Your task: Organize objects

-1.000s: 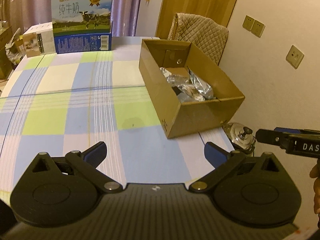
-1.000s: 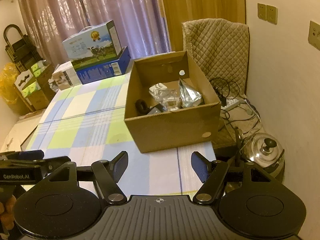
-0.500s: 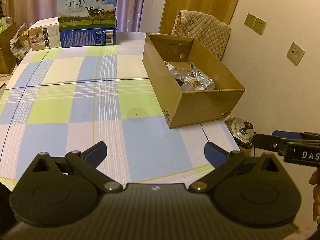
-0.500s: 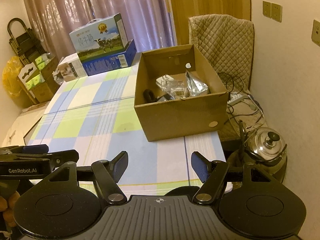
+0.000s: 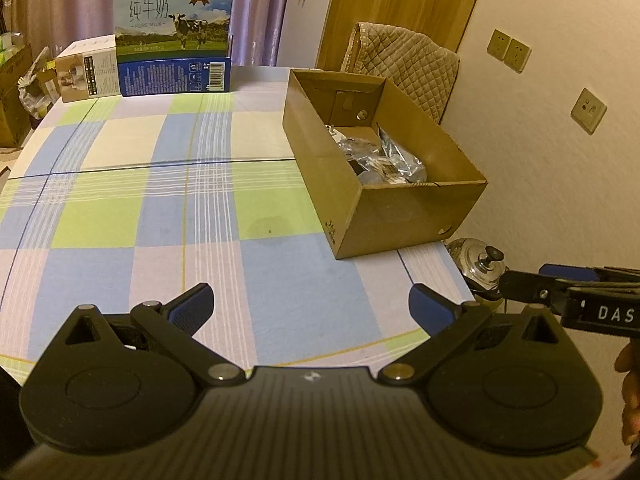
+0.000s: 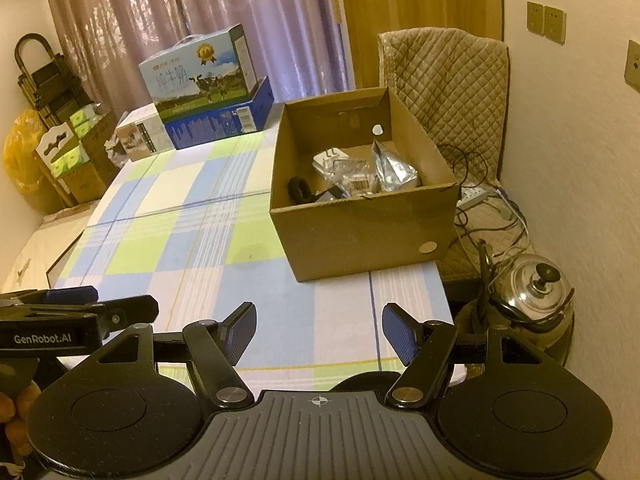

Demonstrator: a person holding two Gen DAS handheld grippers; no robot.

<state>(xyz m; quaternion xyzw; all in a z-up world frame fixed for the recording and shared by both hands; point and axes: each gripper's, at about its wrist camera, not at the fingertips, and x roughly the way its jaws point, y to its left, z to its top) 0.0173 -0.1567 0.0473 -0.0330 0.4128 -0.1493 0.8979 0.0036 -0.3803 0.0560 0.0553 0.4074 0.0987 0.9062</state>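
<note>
An open cardboard box (image 5: 400, 216) stands at the right side of the checked tablecloth (image 5: 160, 208). It holds silver foil packets (image 5: 396, 160) and clear wrapped items; in the right wrist view the box (image 6: 360, 232) also shows a black object (image 6: 299, 190) inside. My left gripper (image 5: 310, 308) is open and empty above the table's near edge. My right gripper (image 6: 319, 332) is open and empty, near the table's near right corner. Each gripper shows at the edge of the other's view.
A milk carton box (image 5: 174, 16) sits on a blue box (image 5: 176, 74) at the table's far end, beside a small white box (image 5: 86, 70). A quilted chair (image 6: 444, 80) stands behind the cardboard box. A steel kettle (image 6: 532, 288) and cables lie on the floor at right.
Both grippers have pulled back and risen away from the cardboard box, so more of the table shows. Both stay open and empty.
</note>
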